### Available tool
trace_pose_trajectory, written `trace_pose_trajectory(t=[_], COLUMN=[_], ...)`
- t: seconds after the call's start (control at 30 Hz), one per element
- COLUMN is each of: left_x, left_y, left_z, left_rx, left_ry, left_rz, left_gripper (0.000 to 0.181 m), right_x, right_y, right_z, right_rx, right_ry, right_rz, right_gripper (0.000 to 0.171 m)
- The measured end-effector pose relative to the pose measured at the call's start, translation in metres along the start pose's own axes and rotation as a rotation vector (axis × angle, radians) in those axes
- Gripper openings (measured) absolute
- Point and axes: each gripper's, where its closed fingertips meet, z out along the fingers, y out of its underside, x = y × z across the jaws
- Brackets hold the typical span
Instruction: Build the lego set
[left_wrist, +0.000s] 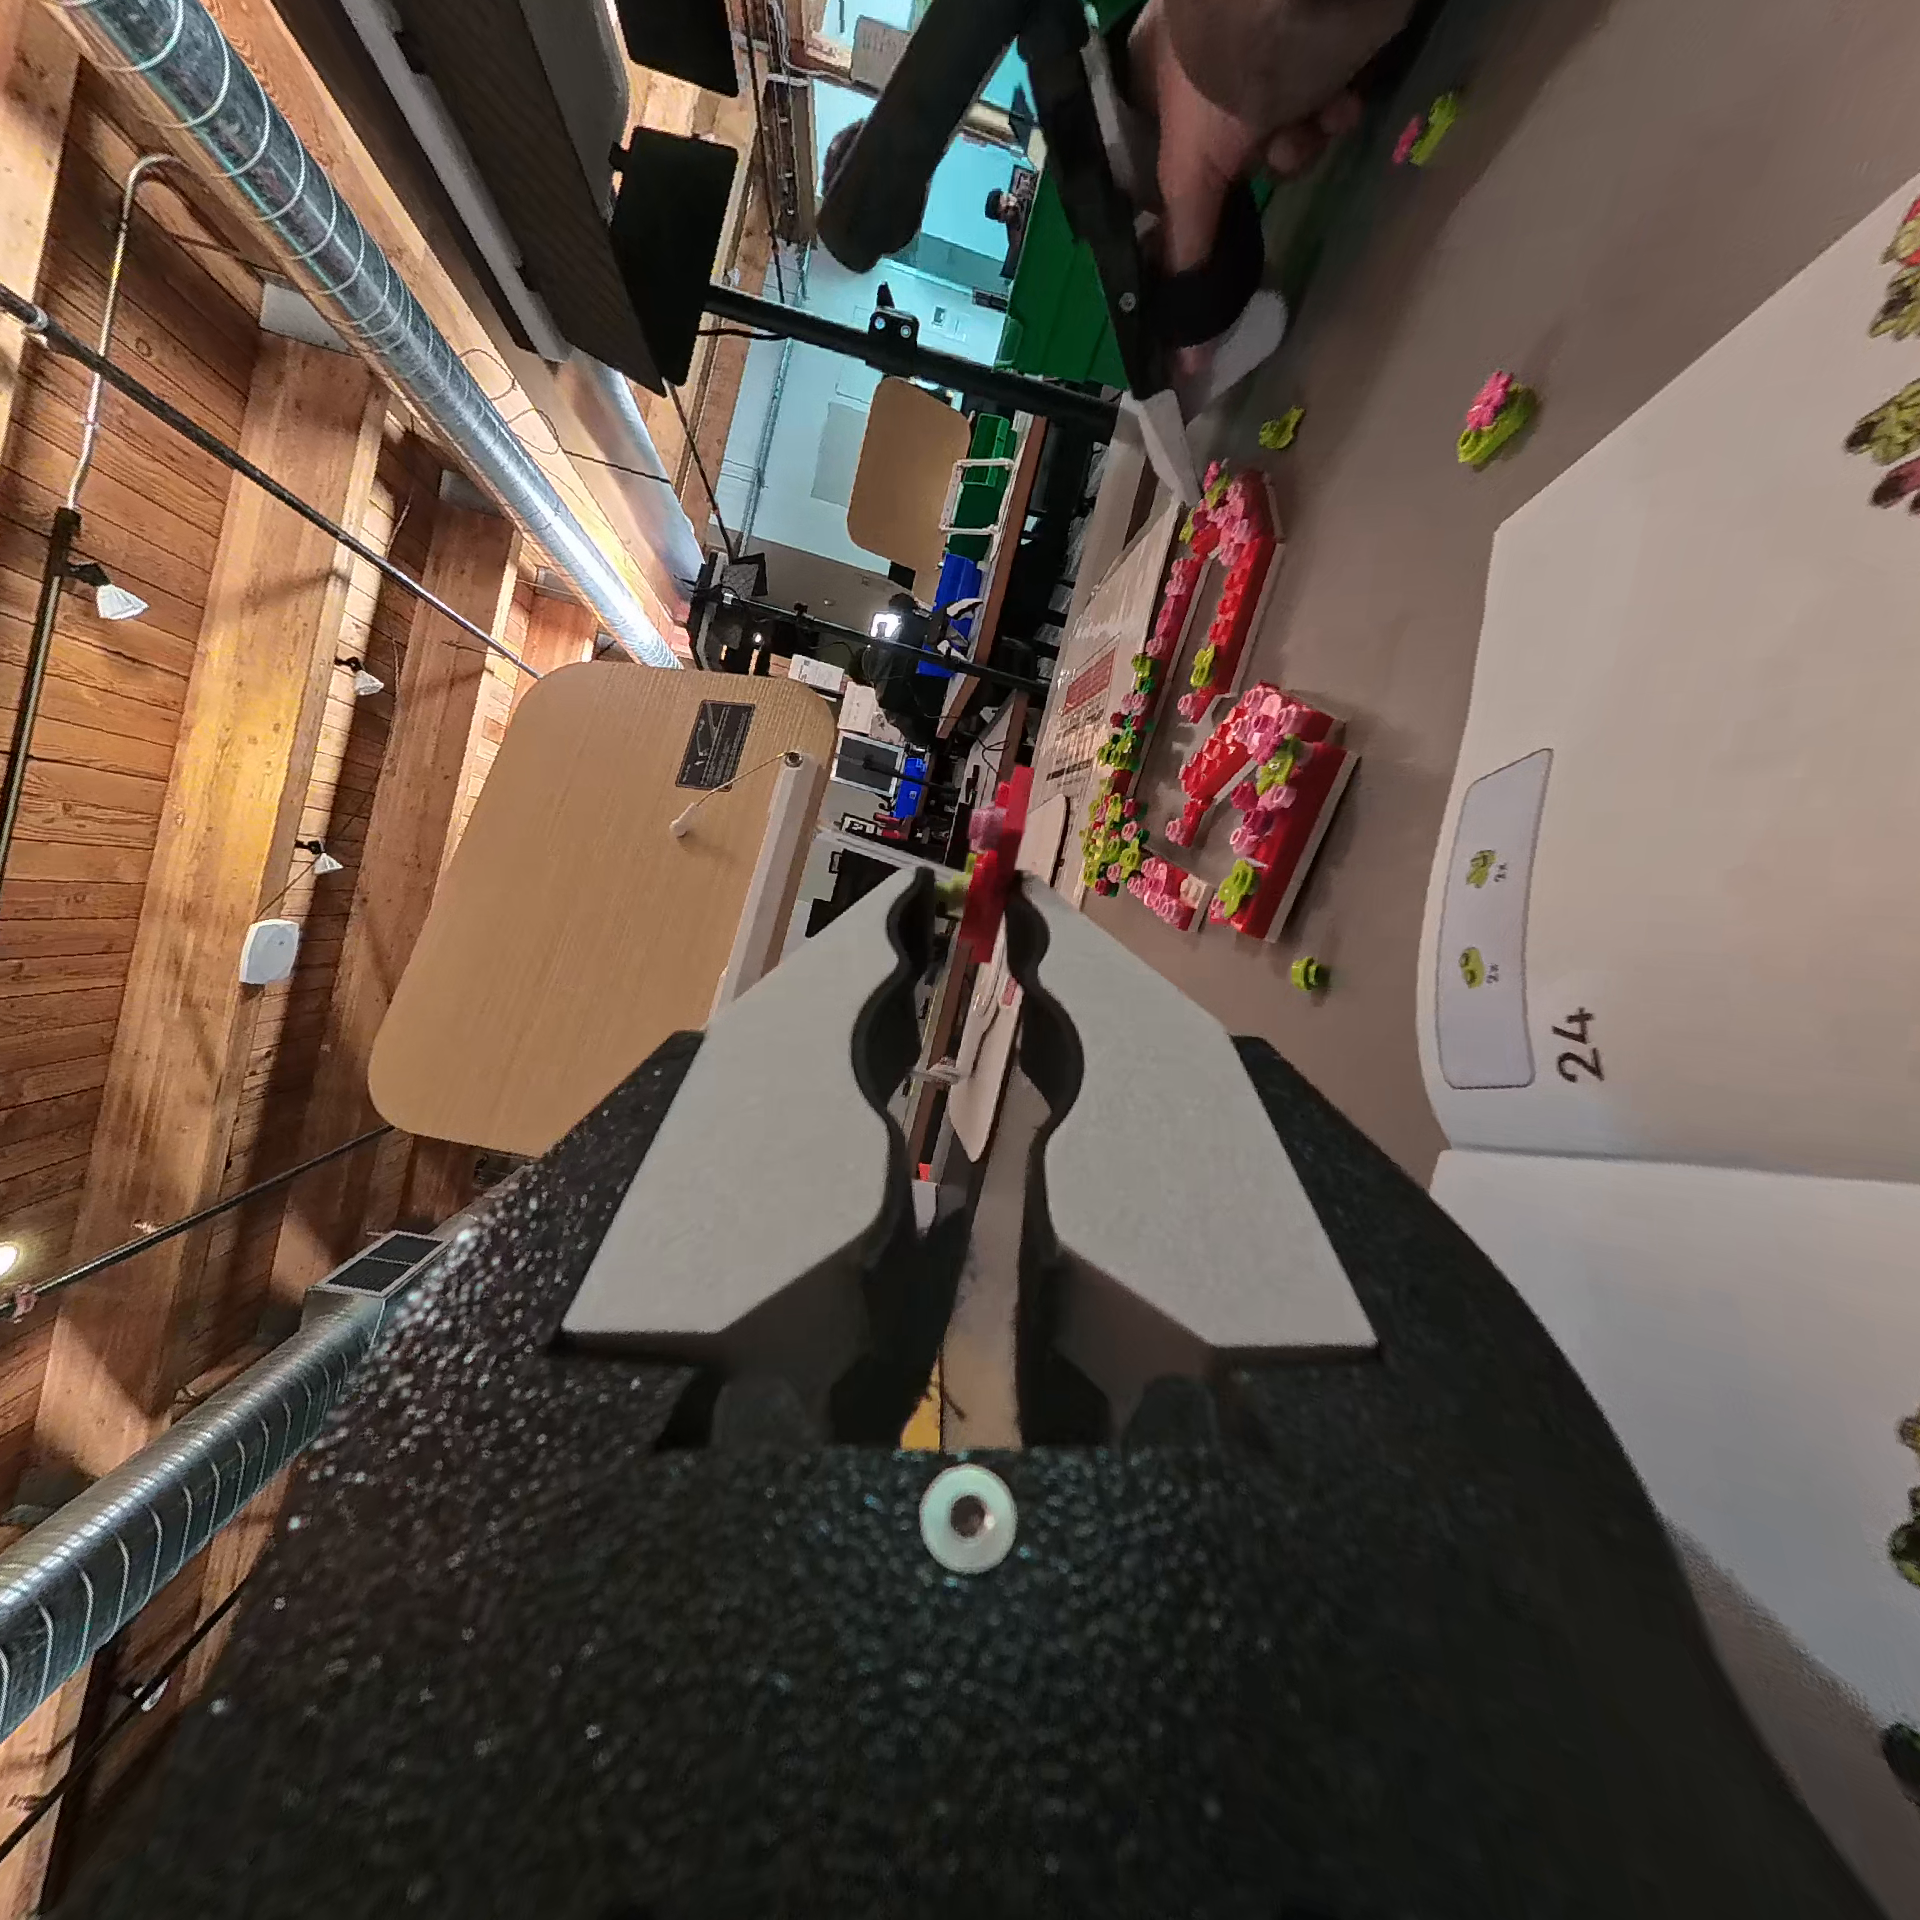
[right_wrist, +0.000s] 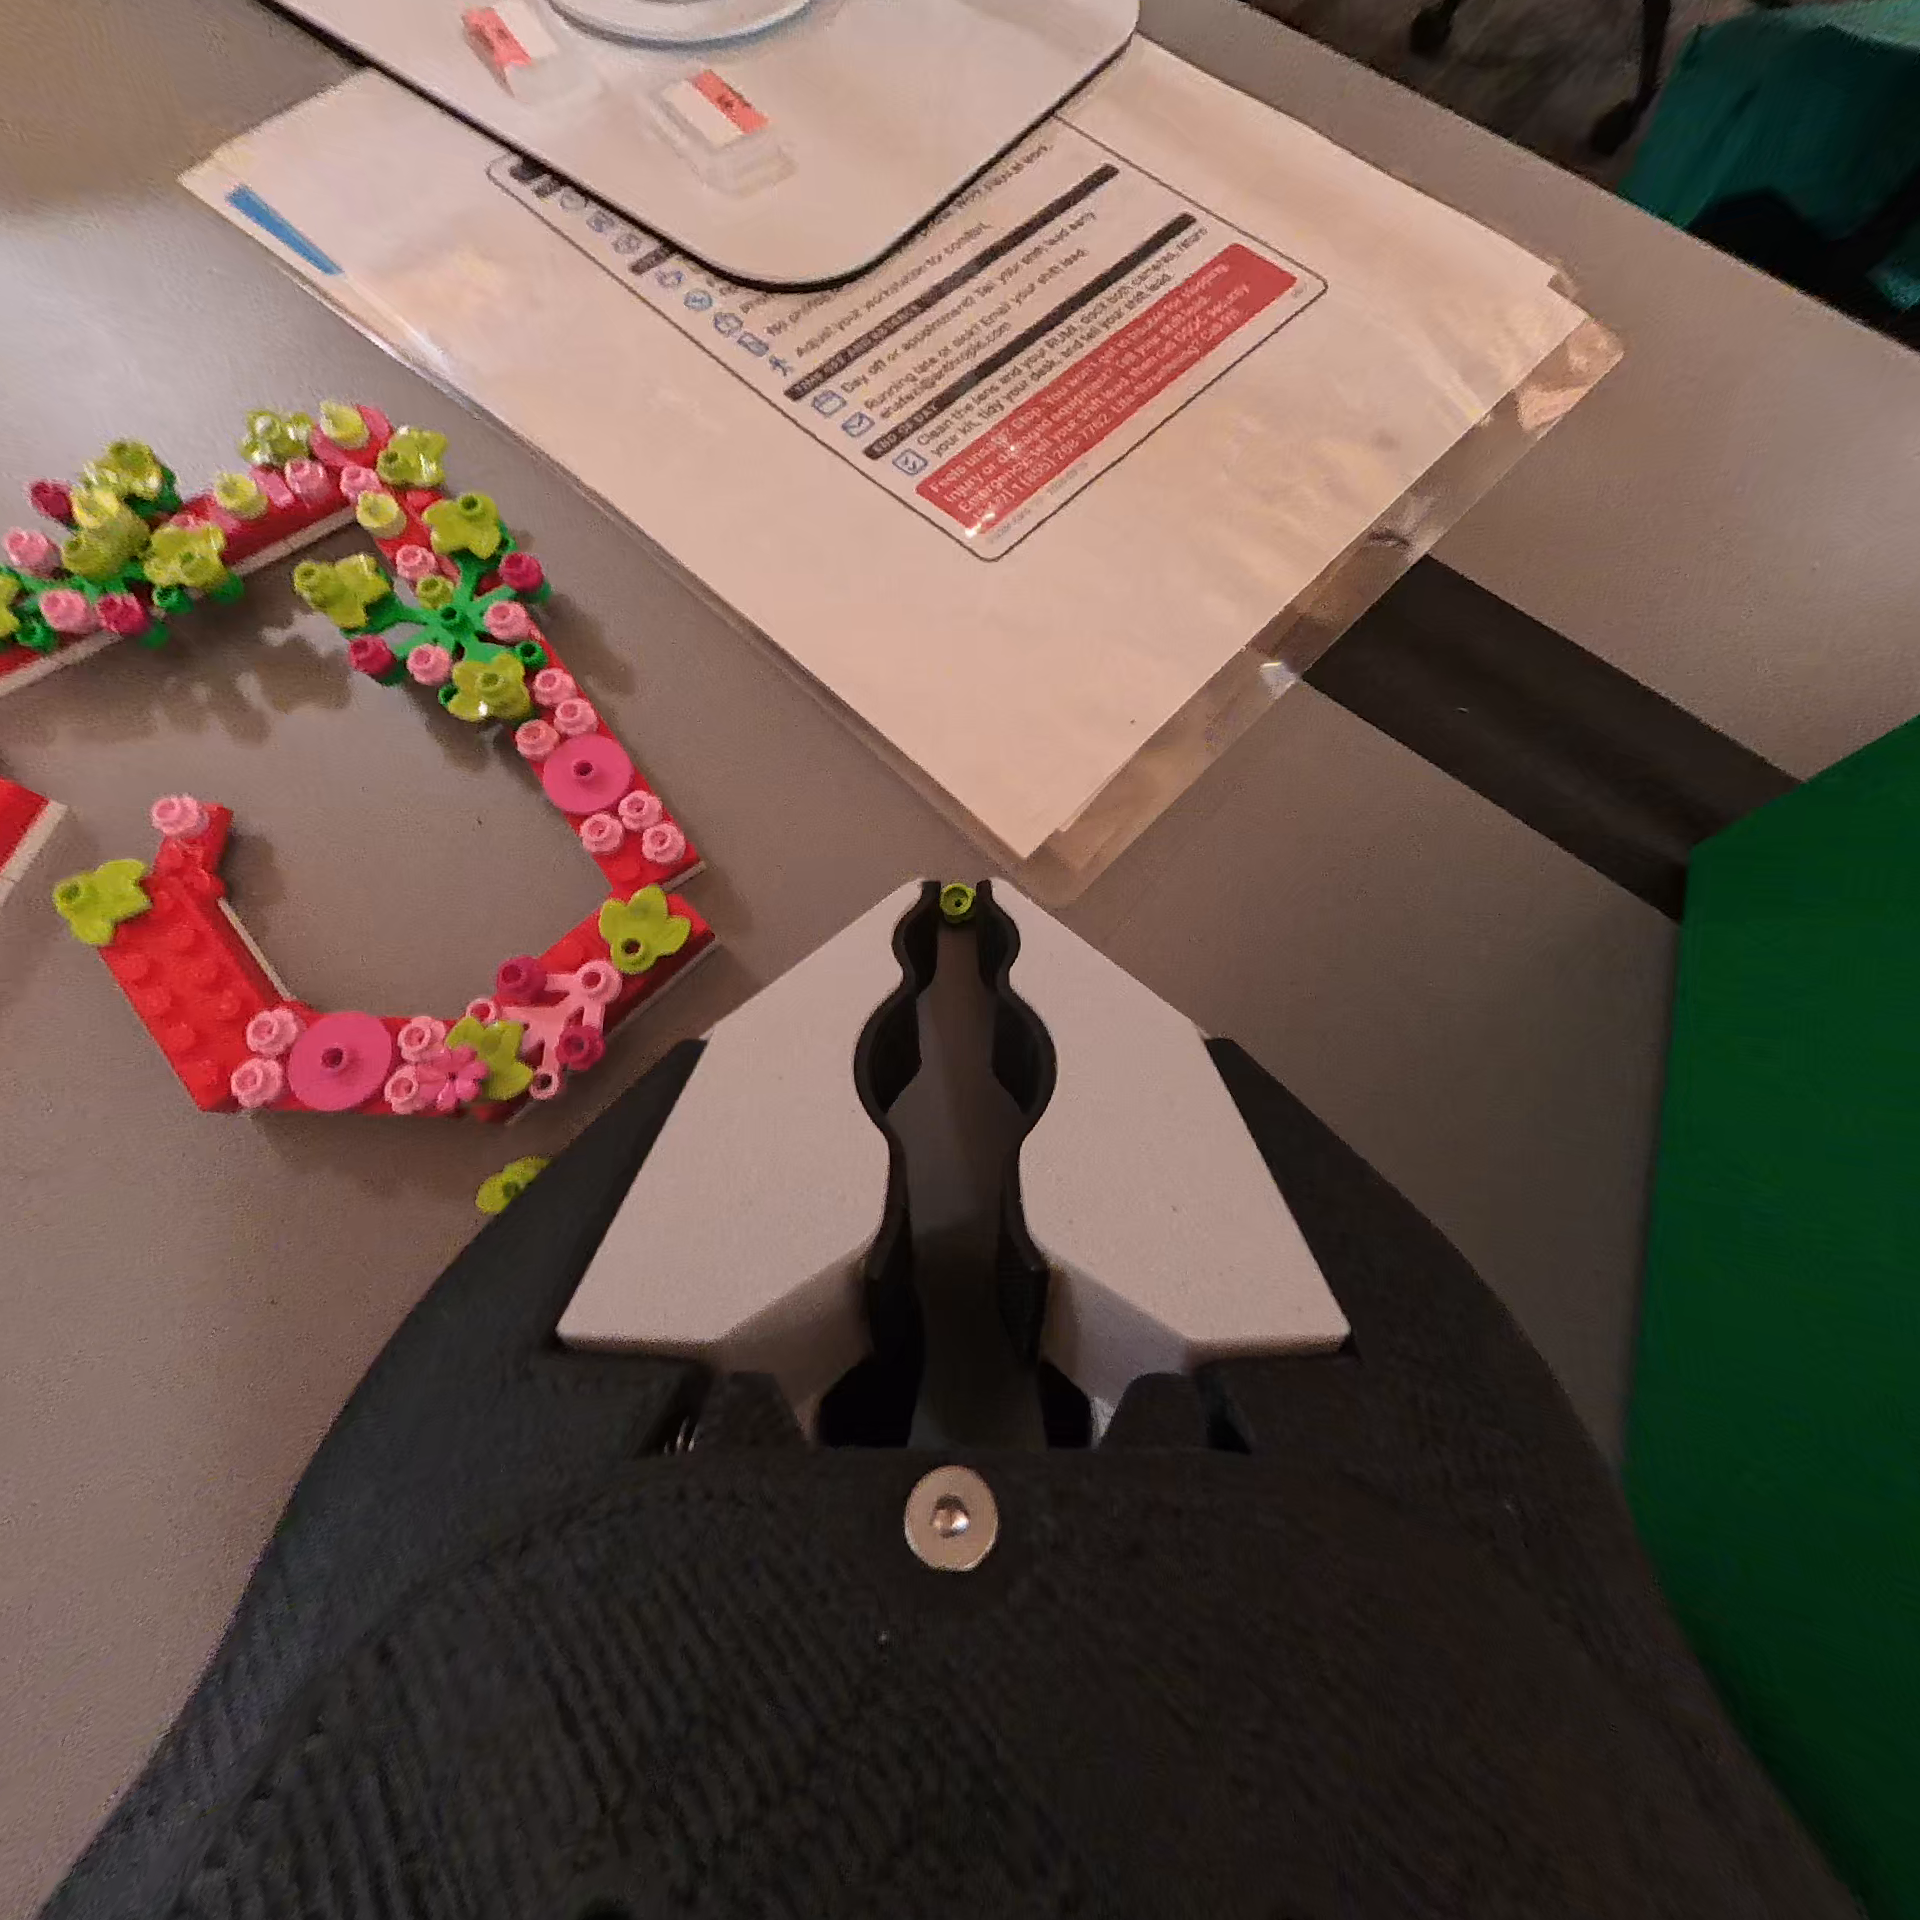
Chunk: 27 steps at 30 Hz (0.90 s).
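Observation:
My left gripper (left_wrist: 971, 883) is shut on a red lego assembly (left_wrist: 989, 902) with pink and lime bits, held above the table. My right gripper (right_wrist: 956, 896) is shut on a small lime green stud piece (right_wrist: 956, 900) pinched at its fingertips, above the grey table (right_wrist: 1299, 1039). Red lego letter shapes covered in pink and lime flowers lie flat on the table (right_wrist: 416, 810) and also show in the left wrist view (left_wrist: 1236, 727). In the left wrist view the right gripper (left_wrist: 1169, 431), held by a hand (left_wrist: 1236, 104), is beyond the letters.
An open instruction booklet (left_wrist: 1662, 727) lies beside the letters. Loose lime pieces (left_wrist: 1309, 974) (right_wrist: 509, 1182) and a pink-and-lime flower (left_wrist: 1494, 416) lie on the table. A laminated sheet (right_wrist: 935, 468) sits behind the letters. A green bin (right_wrist: 1787, 1247) is on the right. Across from one pair of fingers to the other is roughly 30 cm.

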Motion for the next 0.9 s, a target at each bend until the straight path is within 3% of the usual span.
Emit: trace_pose_trajectory(t=[0.03, 0.17, 0.4, 0.67, 0.83, 0.9], left_x=[0.001, 0.004, 0.013, 0.012, 0.011, 0.009], left_y=[-0.002, -0.011, -0.027, -0.033, -0.033, -0.031], left_z=[0.0, 0.0, -0.001, -0.006, -0.007, -0.008], left_rx=[0.005, 0.038, 0.107, 0.137, 0.133, 0.128], left_ry=[0.002, 0.01, 0.037, 0.035, 0.034, 0.03], left_rz=[0.004, -0.002, -0.018, -0.042, -0.037, -0.048], left_gripper=[0.012, 0.011, 0.011, 0.011, 0.011, 0.011], right_x=[-0.001, -0.032, -0.118, -0.144, -0.157, -0.158], right_y=[0.002, 0.001, 0.039, 0.111, 0.129, 0.127], right_z=[-0.005, -0.05, -0.135, -0.158, -0.162, -0.165], right_rx=[0.005, 0.13, 0.161, -0.317, -0.41, -0.418], right_ry=[0.019, 0.048, 0.136, 0.156, 0.03, 0.016], right_rz=[-0.034, -0.27, -1.002, -1.841, -2.152, -2.175], right_gripper=[0.005, 0.005, 0.005, 0.005, 0.005, 0.019])
